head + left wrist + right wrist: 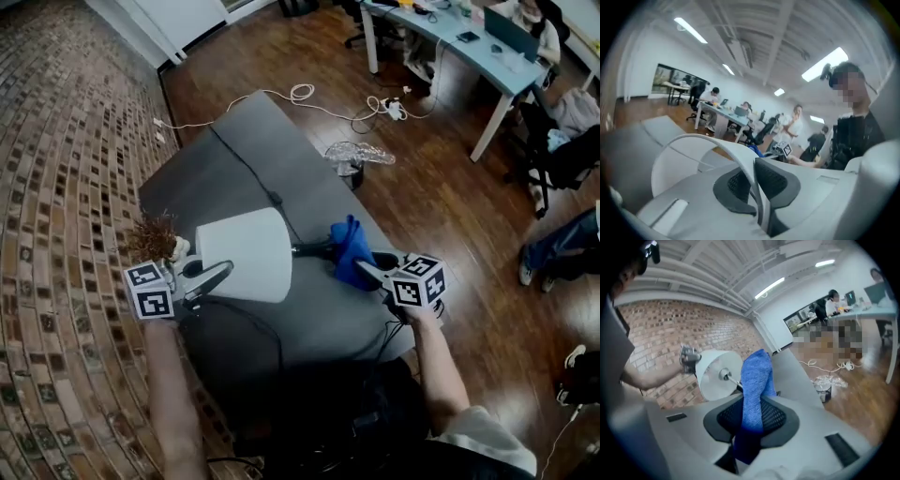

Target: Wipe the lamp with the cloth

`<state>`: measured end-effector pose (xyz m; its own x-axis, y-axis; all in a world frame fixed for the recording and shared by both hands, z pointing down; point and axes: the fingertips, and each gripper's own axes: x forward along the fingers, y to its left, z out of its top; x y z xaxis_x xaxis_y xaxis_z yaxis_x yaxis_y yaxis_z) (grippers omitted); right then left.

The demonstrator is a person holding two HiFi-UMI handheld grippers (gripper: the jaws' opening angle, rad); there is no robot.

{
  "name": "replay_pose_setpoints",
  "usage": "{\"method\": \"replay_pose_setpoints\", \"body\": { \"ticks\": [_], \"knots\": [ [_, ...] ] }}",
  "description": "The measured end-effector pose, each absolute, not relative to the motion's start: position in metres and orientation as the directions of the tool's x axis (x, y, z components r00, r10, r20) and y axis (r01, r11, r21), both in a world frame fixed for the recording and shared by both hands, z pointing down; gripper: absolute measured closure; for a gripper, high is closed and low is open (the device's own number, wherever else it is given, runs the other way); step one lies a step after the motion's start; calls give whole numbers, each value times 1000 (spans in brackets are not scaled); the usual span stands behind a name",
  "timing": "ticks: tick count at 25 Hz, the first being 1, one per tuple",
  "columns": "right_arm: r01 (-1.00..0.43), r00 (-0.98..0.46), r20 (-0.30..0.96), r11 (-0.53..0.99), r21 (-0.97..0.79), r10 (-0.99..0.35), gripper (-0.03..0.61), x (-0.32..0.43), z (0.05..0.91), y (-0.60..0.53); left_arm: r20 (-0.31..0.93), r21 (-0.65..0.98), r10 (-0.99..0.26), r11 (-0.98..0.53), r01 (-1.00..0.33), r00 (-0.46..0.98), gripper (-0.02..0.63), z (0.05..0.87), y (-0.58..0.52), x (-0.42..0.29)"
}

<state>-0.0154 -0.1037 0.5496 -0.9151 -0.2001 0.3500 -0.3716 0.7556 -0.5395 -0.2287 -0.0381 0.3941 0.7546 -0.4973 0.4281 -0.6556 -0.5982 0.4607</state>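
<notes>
My left gripper jaws pinch the lampshade rim. My right gripper jaws clamp the cloth, stem seemingly just beyond them. I hold steady and wipe lightly.

The lampshade looks like smooth, matt white fabric or paper, thin at its rim. The stem of the lamp and the small knob on it gleam like polished metal. The cloth is blue, soft and matt, with a fine looped weave. The table top is grey, smooth and matt. The floor is dark wood planks with a glossy sheen, and the wall is rough brick. The left gripper and right gripper have matt grey plastic shells and black pads with a fine grid texture.
</notes>
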Motion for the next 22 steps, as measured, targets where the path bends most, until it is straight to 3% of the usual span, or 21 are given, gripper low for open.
{"method": "replay_pose_setpoints", "body": {
  "ticks": [3, 8, 12, 17, 22],
  "knots": [
    [-333, -941, 273, 684, -649, -198, 502, -19, 541, -107, 287, 625, -627, -451, -637, 725, 599, 435, -24, -263],
    [-249, -954, 292, 698, -672, -59, 502, -67, 555, -81, 184, 732, -759, -318, -602, 625, 604, 488, 5, -307],
    [-130, -936, 330, 757, -641, 119, 500, -157, 570, -66, 183, 742, -794, -275, -611, 580, 602, 512, 23, -327],
    [-20, -890, 318, 668, -744, 327, 502, -261, 584, -47, 188, 732, -799, -274, -624, 571, 601, 528, 36, -324],
    [-111, -845, 433, 689, -716, 314, 502, -279, 616, -62, 186, 719, -800, -285, -634, 570, 601, 533, 44, -326]
  ]
}}
